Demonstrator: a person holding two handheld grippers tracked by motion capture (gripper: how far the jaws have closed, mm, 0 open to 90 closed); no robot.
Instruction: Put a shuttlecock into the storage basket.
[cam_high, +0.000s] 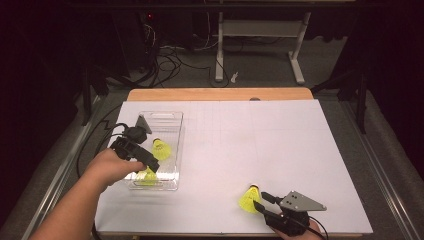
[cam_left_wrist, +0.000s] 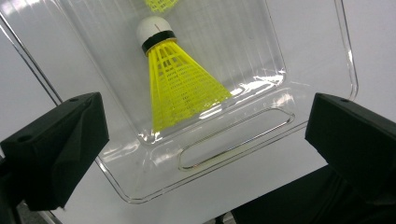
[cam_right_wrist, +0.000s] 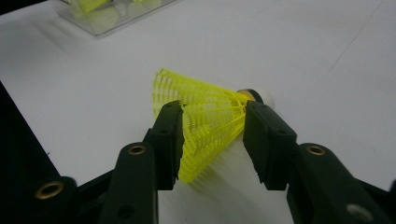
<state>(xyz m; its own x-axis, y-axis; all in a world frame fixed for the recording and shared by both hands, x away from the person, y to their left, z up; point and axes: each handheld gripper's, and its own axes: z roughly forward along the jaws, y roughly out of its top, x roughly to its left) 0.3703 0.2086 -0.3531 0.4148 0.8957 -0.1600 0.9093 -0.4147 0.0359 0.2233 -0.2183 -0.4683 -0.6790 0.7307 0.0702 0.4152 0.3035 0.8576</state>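
Shuttlecock at right hand-held gripper: a yellow shuttlecock lies on its side on the white desk sheet, cork tip pointing away from the jaws, open skirt toward them. In the high view it sits just ahead and left of the right hand-held gripper.
Right hand-held gripper: jaws straddle the skirt, one on each side; the left jaw touches the mesh, the right one sits at the skirt's edge near the cork. Whether they press the skirt or merely flank it, cannot tell.
Shuttlecocks in the bin: a second yellow shuttlecock lies in the clear plastic bin, white cork away from the left jaws, skirt toward the bin's near end wall. A third shuttlecock lies farther along the bin, beyond the left hand-held gripper.
Left hand-held gripper: held over the near end of the bin, jaws wide apart with nothing between them; the second shuttlecock sits just ahead and below them.
Bin: rests on the desk, well apart from the right hand-held gripper, toward its far left.
Hands: left hand wraps the left tool; the right hand sits at the frame's bottom edge.
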